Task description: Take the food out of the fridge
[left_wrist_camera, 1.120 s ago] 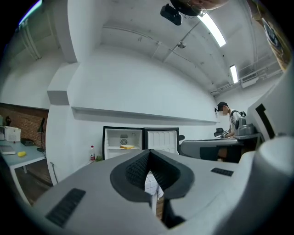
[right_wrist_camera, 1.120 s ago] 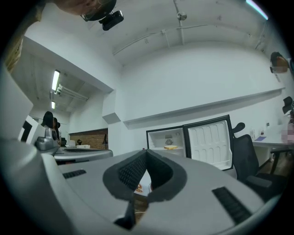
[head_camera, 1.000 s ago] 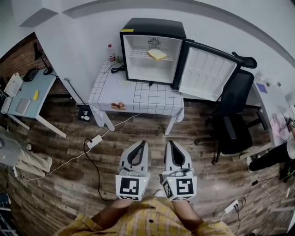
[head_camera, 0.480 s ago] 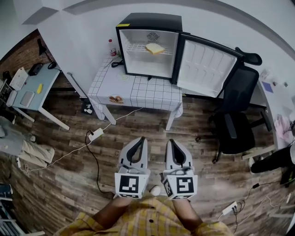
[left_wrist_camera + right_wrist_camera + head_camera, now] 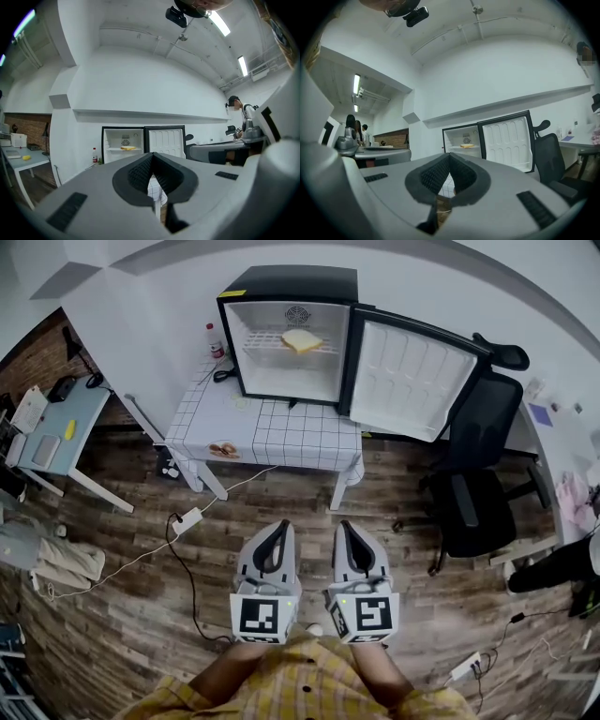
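Holding both tools level and side by side just ahead of your yellow checked shirt (image 5: 309, 685), you have the grey left gripper (image 5: 281, 526) with its jaws pressed together, the ribbed black pads meeting at the tips with nothing caught between them. Your grey right gripper (image 5: 345, 525) looks the same: jaws closed on each other and empty. You stand on the brown wood-plank floor (image 5: 112, 615), well apart from the small black fridge (image 5: 286, 282), which sits on top of the table with the white grid-patterned cloth (image 5: 281, 432). Its white-lined fridge door (image 5: 408, 376) is swung wide open to your right. Inside the white cabinet, the pale yellow slice of food (image 5: 301, 340) lies on the upper wire shelf (image 5: 267, 341), toward that shelf's right half. Both grippers point toward this open cabinet. A clear bottle with a red cap (image 5: 214, 339) stands on the table just left of the fridge, beside some black cable. A black office chair (image 5: 473, 498) stands to the right, below the open door. On the floor to your left, a white power strip (image 5: 187, 519) lies with its cords trailing off.
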`<state>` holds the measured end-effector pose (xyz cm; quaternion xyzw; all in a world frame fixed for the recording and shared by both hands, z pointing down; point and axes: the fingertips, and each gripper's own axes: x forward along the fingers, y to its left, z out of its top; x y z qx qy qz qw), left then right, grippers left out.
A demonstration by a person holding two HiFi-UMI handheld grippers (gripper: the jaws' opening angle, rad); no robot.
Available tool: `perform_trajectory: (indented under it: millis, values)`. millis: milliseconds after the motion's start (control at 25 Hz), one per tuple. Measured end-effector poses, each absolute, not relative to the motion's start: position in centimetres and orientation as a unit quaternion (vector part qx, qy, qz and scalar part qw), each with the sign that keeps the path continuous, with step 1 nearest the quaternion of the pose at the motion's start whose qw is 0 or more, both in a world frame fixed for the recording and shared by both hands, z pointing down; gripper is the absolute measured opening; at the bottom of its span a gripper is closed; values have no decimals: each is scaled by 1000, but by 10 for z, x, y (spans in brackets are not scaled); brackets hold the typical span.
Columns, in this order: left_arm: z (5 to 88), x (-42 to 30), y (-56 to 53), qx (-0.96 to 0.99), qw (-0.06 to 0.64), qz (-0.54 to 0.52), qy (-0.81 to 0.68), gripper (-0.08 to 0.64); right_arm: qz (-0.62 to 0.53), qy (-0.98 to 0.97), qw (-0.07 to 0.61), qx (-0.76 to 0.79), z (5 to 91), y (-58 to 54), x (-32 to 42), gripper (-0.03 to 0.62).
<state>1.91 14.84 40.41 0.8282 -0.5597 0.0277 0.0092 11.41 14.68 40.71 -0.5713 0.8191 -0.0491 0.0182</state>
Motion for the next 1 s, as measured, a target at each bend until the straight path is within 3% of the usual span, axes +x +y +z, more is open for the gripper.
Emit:
perform_trajectory:
  millis: [1000]
  values:
    - [386,-26,-89,847,29,6,-530,6,-51,800,5,-598,389,-82,65,6]
